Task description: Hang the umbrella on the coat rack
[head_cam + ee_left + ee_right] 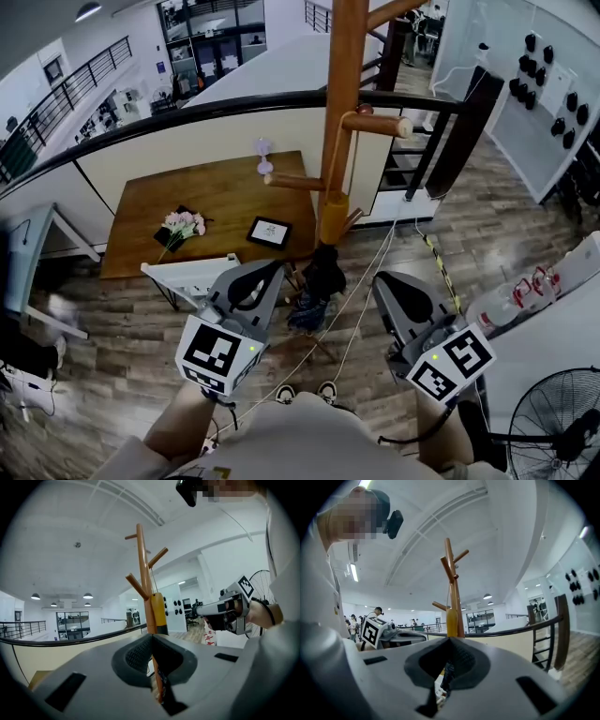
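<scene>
A wooden coat rack point(341, 103) rises straight ahead of me. The folding umbrella hangs against its pole by a thin strap looped over a peg point(377, 124). Its yellow handle point(333, 220) is on top and the dark folded canopy point(323, 272) hangs below. My left gripper point(269, 272) is shut and empty, just left of the canopy and apart from it. To the right of the umbrella, my right gripper point(387, 284) is shut with nothing in it. The left gripper view looks past its shut gripper point(150, 641) at the rack point(143, 573) and handle point(158, 611). Beyond my shut right gripper point(449, 641) stand the rack point(452, 583) and handle point(451, 623).
A wooden table point(225, 187) behind the rack carries a flower bunch point(184, 225) and a small framed screen point(269, 232). A white chair point(192, 275) stands by its front edge. A black railing point(187, 115) runs behind. Cables cross the floor; a fan point(555, 431) stands at the lower right.
</scene>
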Tool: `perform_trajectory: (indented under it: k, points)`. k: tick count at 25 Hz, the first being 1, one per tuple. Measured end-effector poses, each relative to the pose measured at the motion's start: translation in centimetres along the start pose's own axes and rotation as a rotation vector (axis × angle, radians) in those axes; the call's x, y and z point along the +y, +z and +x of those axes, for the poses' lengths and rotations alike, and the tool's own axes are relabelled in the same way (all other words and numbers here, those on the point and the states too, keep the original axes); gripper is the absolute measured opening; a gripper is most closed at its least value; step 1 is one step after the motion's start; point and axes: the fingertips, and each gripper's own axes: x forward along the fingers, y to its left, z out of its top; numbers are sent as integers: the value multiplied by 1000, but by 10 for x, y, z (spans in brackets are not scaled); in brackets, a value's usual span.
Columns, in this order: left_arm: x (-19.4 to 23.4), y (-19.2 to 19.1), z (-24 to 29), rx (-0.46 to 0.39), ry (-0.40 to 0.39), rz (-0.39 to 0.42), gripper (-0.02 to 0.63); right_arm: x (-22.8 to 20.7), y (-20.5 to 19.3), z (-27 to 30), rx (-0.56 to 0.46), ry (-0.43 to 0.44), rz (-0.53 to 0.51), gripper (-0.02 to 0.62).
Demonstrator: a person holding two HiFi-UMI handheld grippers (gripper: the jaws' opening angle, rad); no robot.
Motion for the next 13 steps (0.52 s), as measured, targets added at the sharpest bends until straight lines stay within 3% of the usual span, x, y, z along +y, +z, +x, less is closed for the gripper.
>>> perform_trajectory:
  k: [13]
  points:
    - [-1,4,-7,-4,5,-7,3,-4,2,-12,-5,-17,3,3]
